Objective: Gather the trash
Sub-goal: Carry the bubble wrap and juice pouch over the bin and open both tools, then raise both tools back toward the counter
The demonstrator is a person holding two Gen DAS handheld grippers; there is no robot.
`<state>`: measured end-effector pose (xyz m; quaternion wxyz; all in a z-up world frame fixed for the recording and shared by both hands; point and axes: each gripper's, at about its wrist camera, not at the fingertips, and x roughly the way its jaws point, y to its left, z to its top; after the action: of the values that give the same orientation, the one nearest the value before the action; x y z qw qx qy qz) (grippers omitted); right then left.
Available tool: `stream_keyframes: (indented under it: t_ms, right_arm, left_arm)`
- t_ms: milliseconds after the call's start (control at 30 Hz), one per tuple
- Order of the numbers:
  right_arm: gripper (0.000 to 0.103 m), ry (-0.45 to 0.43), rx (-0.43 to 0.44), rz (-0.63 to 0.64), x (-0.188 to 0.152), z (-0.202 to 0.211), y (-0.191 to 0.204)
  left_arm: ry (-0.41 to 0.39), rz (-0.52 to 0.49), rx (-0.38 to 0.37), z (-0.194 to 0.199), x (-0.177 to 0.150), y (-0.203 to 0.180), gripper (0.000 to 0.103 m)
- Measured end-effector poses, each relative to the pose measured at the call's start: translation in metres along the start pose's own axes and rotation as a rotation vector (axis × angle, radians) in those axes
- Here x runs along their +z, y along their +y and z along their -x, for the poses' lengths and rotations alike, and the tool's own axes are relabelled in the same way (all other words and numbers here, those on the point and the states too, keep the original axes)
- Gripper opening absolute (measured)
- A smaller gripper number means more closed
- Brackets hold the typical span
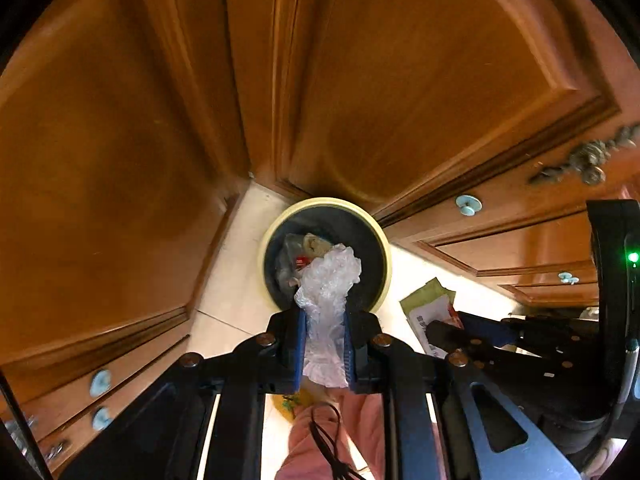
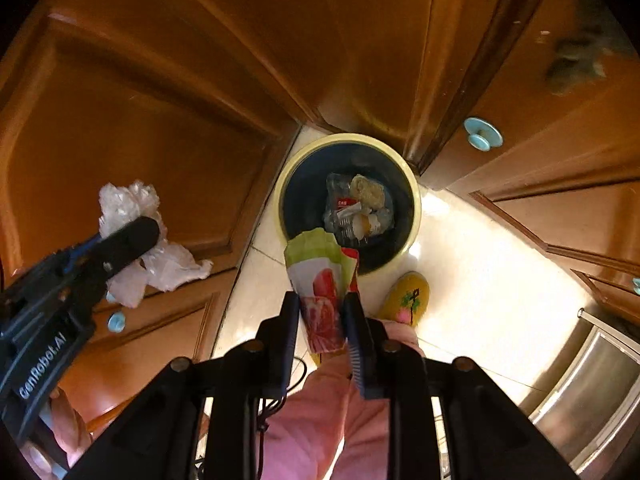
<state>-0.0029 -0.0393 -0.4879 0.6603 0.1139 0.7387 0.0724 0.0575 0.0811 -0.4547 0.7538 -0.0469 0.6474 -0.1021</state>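
Observation:
A round bin with a pale yellow rim (image 1: 383, 240) (image 2: 416, 200) stands on the tiled floor below, with several bits of trash inside. My left gripper (image 1: 325, 320) is shut on a crumpled clear plastic bag (image 1: 328, 284) and holds it above the bin's near edge. It also shows in the right wrist view (image 2: 132, 236) with the bag (image 2: 168, 264) at the left. My right gripper (image 2: 322, 300) is shut on a green and red food wrapper (image 2: 320, 276), held above the bin's near rim. The wrapper shows in the left wrist view (image 1: 432, 308) too.
Brown wooden cabinet doors (image 1: 400, 80) with pale blue knobs (image 2: 482, 134) close in around the bin. A yellow slipper (image 2: 406, 296) and a pink trouser leg (image 2: 320, 420) are below the grippers. A steel appliance (image 2: 592, 380) is at the lower right.

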Motion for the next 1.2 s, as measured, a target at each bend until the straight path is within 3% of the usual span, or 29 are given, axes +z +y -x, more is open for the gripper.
stream_keyframes:
  t_ms: [67, 233, 333, 600, 900, 1200]
  right_arm:
    - [0.029, 0.0, -0.004, -0.008, 0.008, -0.004, -0.003]
    - [0.033, 0.007, 0.04, -0.054, 0.024, -0.006, -0.016]
    - [0.046, -0.007, 0.032, -0.066, 0.027, -0.003, -0.019]
    - [0.049, -0.002, 0.018, -0.05, 0.024, 0.012, -0.016]
    - [0.049, -0.058, 0.02, -0.024, 0.003, 0.077, 0.0]
    - [0.049, -0.212, 0.042, 0.008, -0.029, 0.185, 0.029]
  left_arm:
    - [0.007, 0.016, -0.02, -0.011, 0.006, 0.003, 0.015]
    - [0.009, 0.034, -0.041, -0.024, 0.016, 0.002, 0.039]
    - [0.006, 0.033, -0.038, -0.023, 0.018, -0.003, 0.054]
    - [0.027, 0.041, -0.009, -0.015, 0.017, -0.016, 0.06]
    - [-0.041, -0.007, -0.005, 0.071, 0.011, -0.032, 0.061]
    - [-0.199, -0.07, -0.005, 0.196, 0.001, -0.04, 0.075]
